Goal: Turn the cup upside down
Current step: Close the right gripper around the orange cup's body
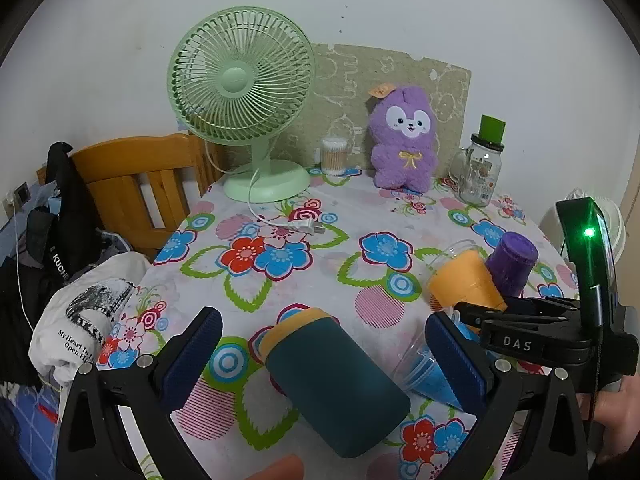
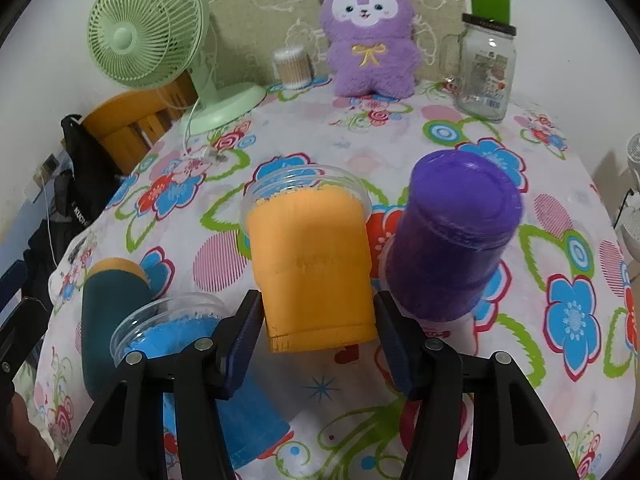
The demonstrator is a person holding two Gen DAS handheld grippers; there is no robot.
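Note:
An orange cup (image 2: pixel 310 264) lies tilted with its clear rim pointing away; my right gripper (image 2: pixel 318 320) is shut on its base end. It also shows in the left wrist view (image 1: pixel 464 280). A purple cup (image 2: pixel 456 236) stands upside down just right of it. A blue cup (image 2: pixel 200 360) lies on its side at the left, partly hidden by my right gripper's finger. A dark teal cup with a yellow rim (image 1: pixel 328 380) lies on its side between the fingers of my left gripper (image 1: pixel 320 356), which is open and not touching it.
The table has a floral cloth (image 1: pixel 304 240). At the back stand a green fan (image 1: pixel 244 100) with its loose cord and plug (image 1: pixel 308 226), a cotton-swab tub (image 1: pixel 334 156), a purple plush toy (image 1: pixel 402 136) and a glass jar (image 1: pixel 478 172). A wooden chair (image 1: pixel 136 184) stands at left.

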